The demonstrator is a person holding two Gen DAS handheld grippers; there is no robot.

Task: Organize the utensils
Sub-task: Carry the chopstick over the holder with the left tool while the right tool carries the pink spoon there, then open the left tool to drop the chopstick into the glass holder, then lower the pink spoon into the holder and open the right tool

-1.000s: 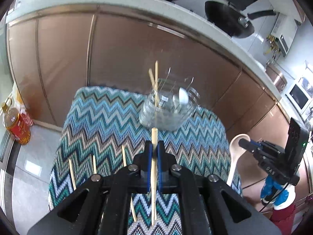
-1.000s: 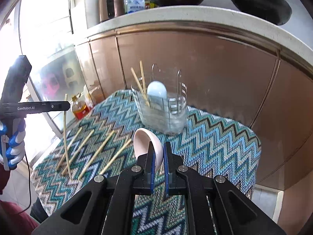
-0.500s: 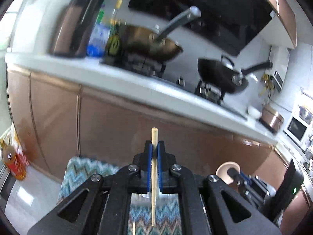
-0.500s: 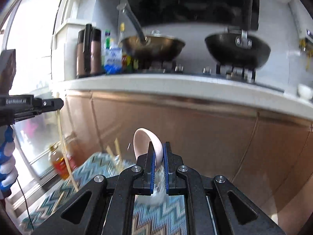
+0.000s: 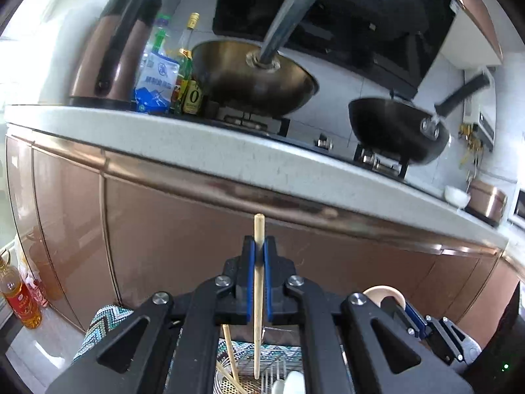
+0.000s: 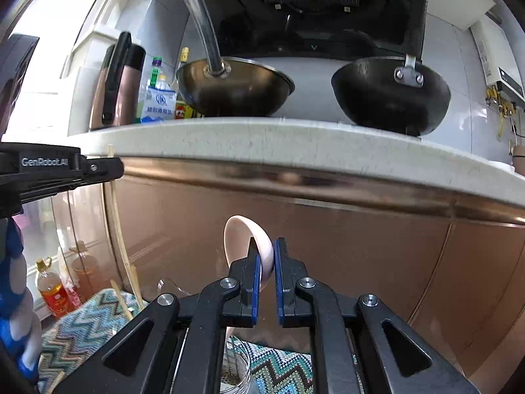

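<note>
1. Left wrist view: the left gripper point(image 5: 259, 249) has its blue-lined fingers point(image 5: 250, 262) pressed together on a wooden chopstick point(image 5: 258, 295), which stands upright between them.
2. That chopstick's top end rises above the fingertips, and its lower end hangs down into the utensil holder point(image 5: 262, 374), a wire and perforated metal container low in the view.
3. Two more chopsticks point(image 5: 229, 358) lean inside the holder, and a white spoon point(image 5: 292, 384) lies at its right side.
4. Right wrist view: the right gripper point(image 6: 266, 252) is clamped on a pale ceramic spoon point(image 6: 246, 243), with the bowl of the spoon sticking up to the left of the fingers and the handle running down between them.
5. The holder's rim point(image 6: 241, 361) shows below the right gripper, standing on a zigzag-patterned cloth point(image 6: 85, 321).
6. At the left edge of this view, the other gripper appears side-on with its chopstick hanging down toward the holder.
7. Beyond both grippers runs a pale countertop point(image 6: 262, 138) over copper-coloured cabinet doors point(image 6: 361, 256), carrying a bronze wok point(image 6: 236, 88), a black wok point(image 6: 390, 95), a kettle point(image 5: 111, 55) and several bottles point(image 5: 188, 75).
8. An oil bottle point(image 6: 54, 292) stands on the floor by the cabinets.
</note>
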